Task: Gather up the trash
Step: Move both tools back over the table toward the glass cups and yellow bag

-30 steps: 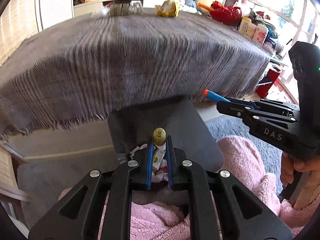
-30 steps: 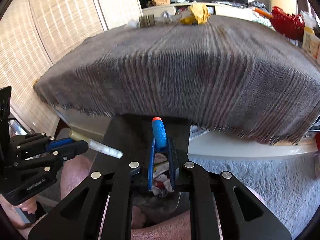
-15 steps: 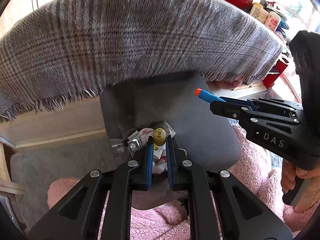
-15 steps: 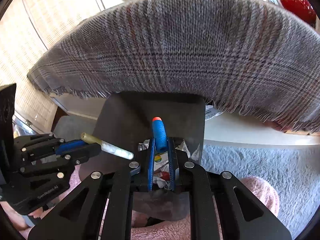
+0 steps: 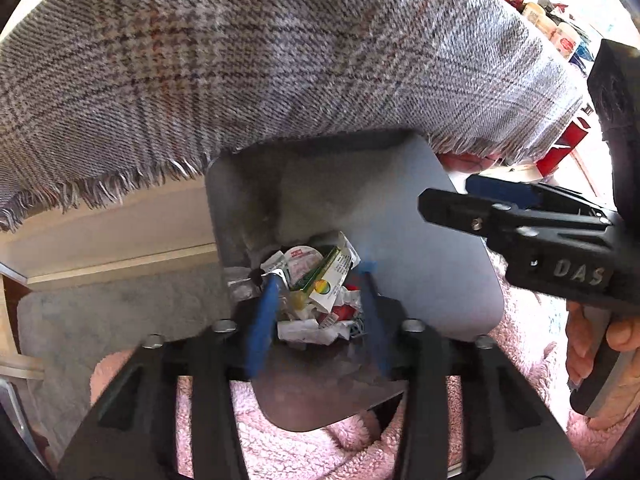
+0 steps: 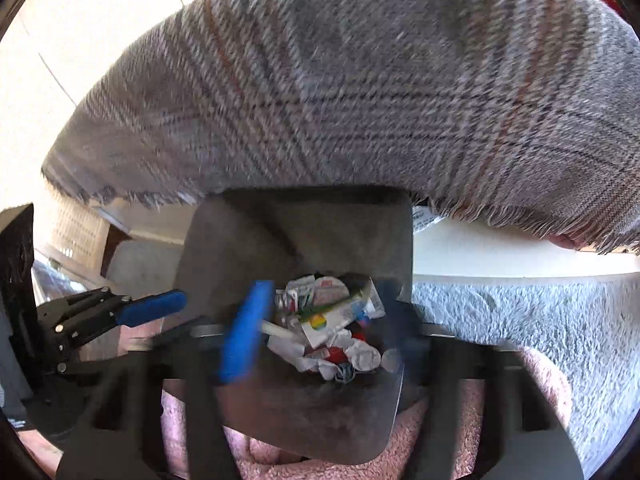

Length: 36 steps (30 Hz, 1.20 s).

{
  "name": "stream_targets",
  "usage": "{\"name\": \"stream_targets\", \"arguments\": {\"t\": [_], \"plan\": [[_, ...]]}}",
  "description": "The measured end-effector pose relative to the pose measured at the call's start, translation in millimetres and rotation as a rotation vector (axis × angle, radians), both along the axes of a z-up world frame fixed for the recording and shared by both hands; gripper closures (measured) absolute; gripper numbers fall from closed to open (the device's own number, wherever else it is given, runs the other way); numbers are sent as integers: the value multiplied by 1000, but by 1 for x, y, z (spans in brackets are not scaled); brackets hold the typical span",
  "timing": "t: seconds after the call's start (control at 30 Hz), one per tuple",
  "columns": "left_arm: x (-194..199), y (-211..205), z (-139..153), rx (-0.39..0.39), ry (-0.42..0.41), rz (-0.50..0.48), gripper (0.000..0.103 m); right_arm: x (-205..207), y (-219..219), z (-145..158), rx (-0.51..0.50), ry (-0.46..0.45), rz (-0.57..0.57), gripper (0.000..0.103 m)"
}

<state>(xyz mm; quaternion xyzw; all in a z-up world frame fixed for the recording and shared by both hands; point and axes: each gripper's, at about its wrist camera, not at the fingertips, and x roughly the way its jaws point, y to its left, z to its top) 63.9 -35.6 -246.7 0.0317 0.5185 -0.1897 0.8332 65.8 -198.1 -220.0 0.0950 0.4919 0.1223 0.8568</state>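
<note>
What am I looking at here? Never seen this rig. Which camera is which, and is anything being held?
There is no robot. A person holds a two-finger clamp in each hand, and each clamp has a fisheye camera looking along its blue fingers. One picture is from the left gripper, the other from the right gripper. Each view also catches the other gripper at its side, and the left view shows a hand on the right one's handle. Both hang over a grey bin that sits below the fringed edge of a plaid blanket. In the bin lie crumpled wrappers, a small carton and a round foil lid. Both grippers are open and hold nothing. Pink fluffy fabric lies underneath, with grey carpet beside it.
</note>
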Motion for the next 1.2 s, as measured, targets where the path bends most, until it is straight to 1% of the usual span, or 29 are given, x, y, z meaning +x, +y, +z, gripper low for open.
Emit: {"name": "stream_targets", "arguments": {"t": [0.03,0.07,0.1,0.13,0.17,0.2,0.27,0.33,0.57,0.67,0.77,0.9,1.07,1.2], "plan": [[0,1,2,1,-2,1,55,0,-3,3,3,-3,-4,33],[-1,3,4,3,-4,3,51,0,-4,5,3,-10,-10,30],[-2,5,7,7,-10,6,49,0,-5,8,0,-16,-16,22],[-3,7,10,12,-19,10,43,-1,-6,12,-4,-26,-20,18],[-4,9,15,16,-28,12,36,-2,-8,16,-8,-35,-22,10],[-5,11,21,19,-45,12,33,-3,-10,21,-17,-48,-24,4],[-7,14,32,19,-68,12,17,-5,-12,33,-30,-77,-21,3],[-8,18,45,23,-100,19,9,-4,-16,44,-35,-98,-20,3],[2,30,90,3,-173,46,8,2,-29,90,-69,-198,-46,3],[15,35,107,-2,-207,65,8,10,-37,110,-81,-234,-67,3],[27,34,116,-14,-226,81,8,20,-40,125,-86,-260,-82,3],[48,40,140,-30,-259,102,8,39,-47,143,-98,-288,-107,3],[80,38,159,-48,-290,108,8,66,-51,150,-108,-296,-118,3],[114,34,166,-76,-279,96,8,94,-58,154,-123,-290,-132,3]]}}
